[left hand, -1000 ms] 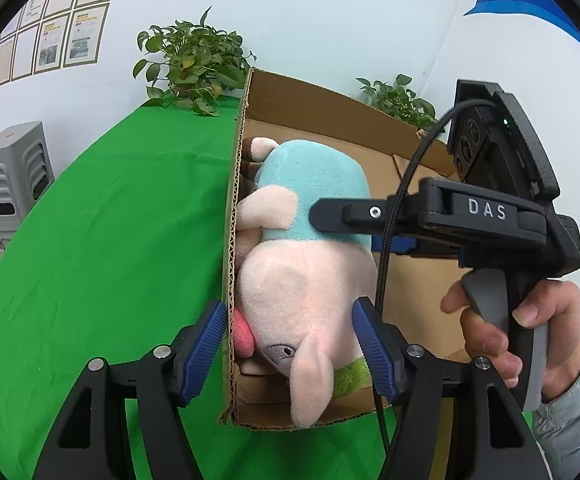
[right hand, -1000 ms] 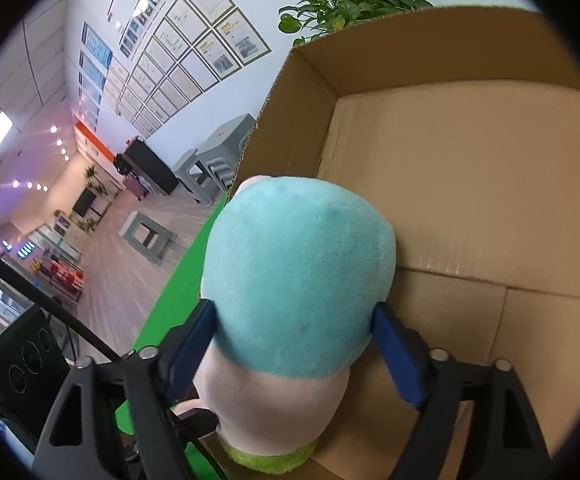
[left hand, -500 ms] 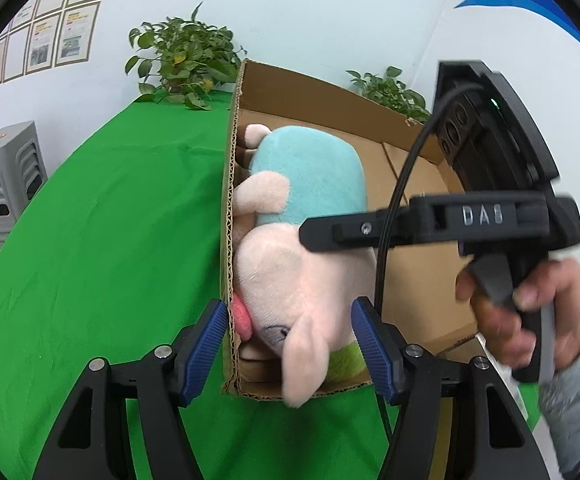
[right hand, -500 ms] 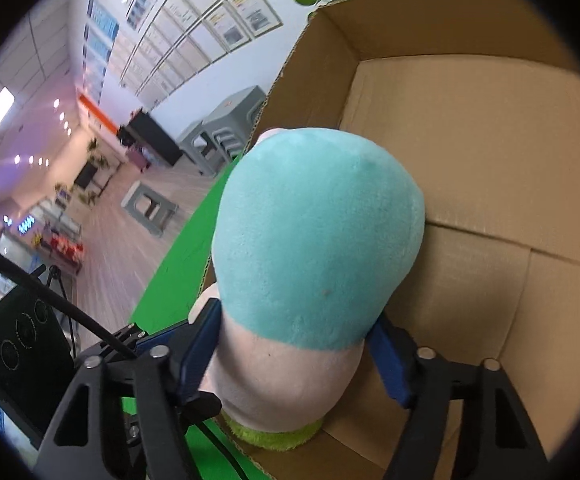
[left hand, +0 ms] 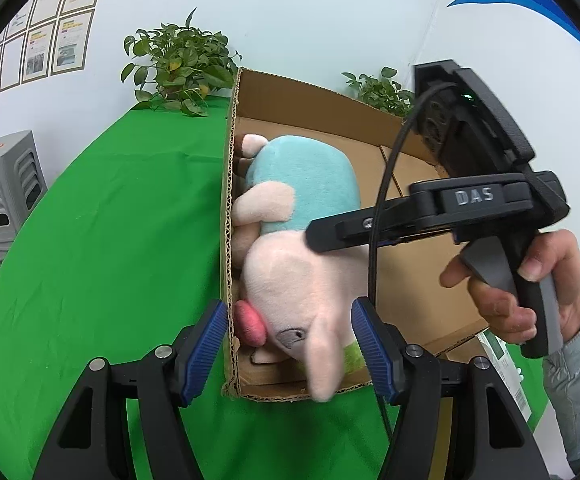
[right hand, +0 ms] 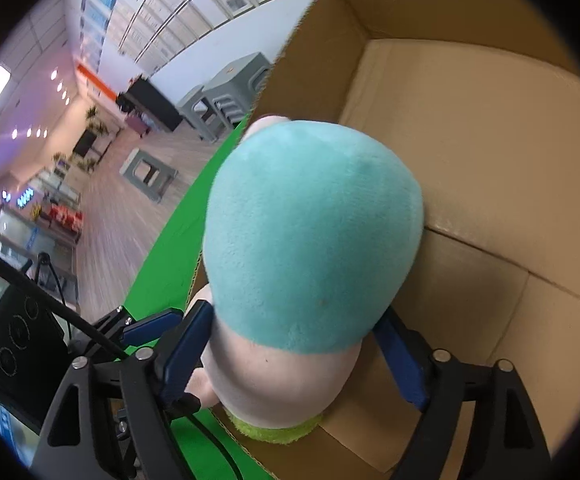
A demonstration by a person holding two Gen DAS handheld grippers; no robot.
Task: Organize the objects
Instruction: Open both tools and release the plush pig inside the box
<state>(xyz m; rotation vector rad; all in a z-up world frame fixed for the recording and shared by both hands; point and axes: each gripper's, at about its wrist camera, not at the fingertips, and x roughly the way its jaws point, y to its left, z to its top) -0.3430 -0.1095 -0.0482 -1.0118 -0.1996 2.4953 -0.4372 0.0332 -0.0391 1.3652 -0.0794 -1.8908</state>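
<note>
A plush pig (left hand: 302, 208) with a teal body and pink head lies in the cardboard box (left hand: 314, 104), against its left wall, one ear hanging over the near wall. My left gripper (left hand: 290, 344) is open at the box's near left corner, one pad outside the wall, the pig's head between the pads. In the right wrist view my right gripper (right hand: 290, 356) straddles the plush pig (right hand: 310, 240) from above. Its jaws are opening, with the pink part between the pads. One of its fingers (left hand: 342, 232) crosses the toy.
The box (right hand: 490, 160) stands on a green tablecloth (left hand: 110, 220). Potted plants (left hand: 178, 68) (left hand: 378, 88) line the far wall. A hand (left hand: 522, 292) holds the right gripper's handle. A white and green packet (left hand: 502, 364) lies right of the box. Grey stools (left hand: 6, 188) stand off the table.
The right gripper has tilted further over the plush. Its pads pinched the toy half a second ago and have since spread apart. The left gripper has kept still.
</note>
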